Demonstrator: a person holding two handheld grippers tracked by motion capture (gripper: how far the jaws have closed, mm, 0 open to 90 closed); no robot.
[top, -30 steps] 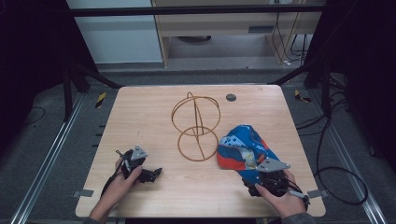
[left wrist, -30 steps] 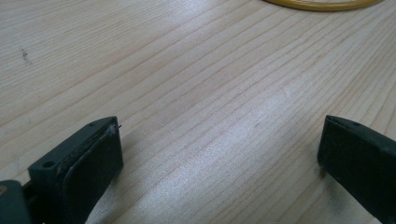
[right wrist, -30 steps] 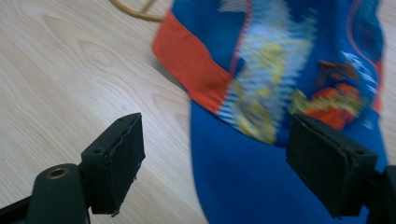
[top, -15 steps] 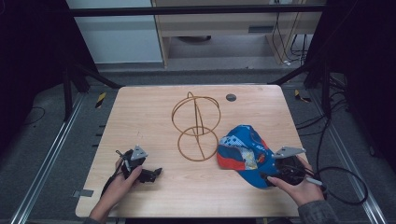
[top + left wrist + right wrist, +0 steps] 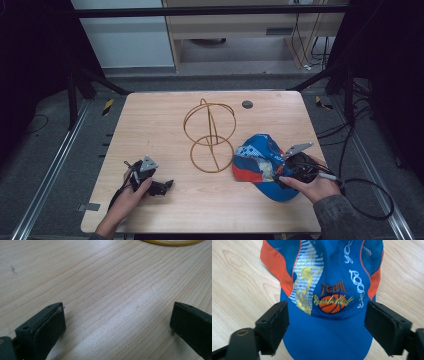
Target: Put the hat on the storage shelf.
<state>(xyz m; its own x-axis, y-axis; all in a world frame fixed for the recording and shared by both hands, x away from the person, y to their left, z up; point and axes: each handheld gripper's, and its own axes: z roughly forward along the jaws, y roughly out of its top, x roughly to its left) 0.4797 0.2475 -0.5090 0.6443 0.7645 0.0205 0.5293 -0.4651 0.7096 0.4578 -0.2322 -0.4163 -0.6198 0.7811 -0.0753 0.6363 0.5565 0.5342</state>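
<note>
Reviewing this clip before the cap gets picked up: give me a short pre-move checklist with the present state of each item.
1. Right tongs open wide enough for the cap's brim: ok, jaws apart, just closed slightly.
2. Blue and orange cap centred between the jaws: ok.
3. Pads pressing on the cap: not ok, they stand to either side of the brim.
4. Left tongs empty and away from the cap: ok, open over bare table.
5. Wire stand upright and free: ok.
6. Cap apart from the stand's base ring: cannot tell, edges look close.

Wire stand [image 5: 210, 136] (upright) on table [image 5: 150, 115]
</note>
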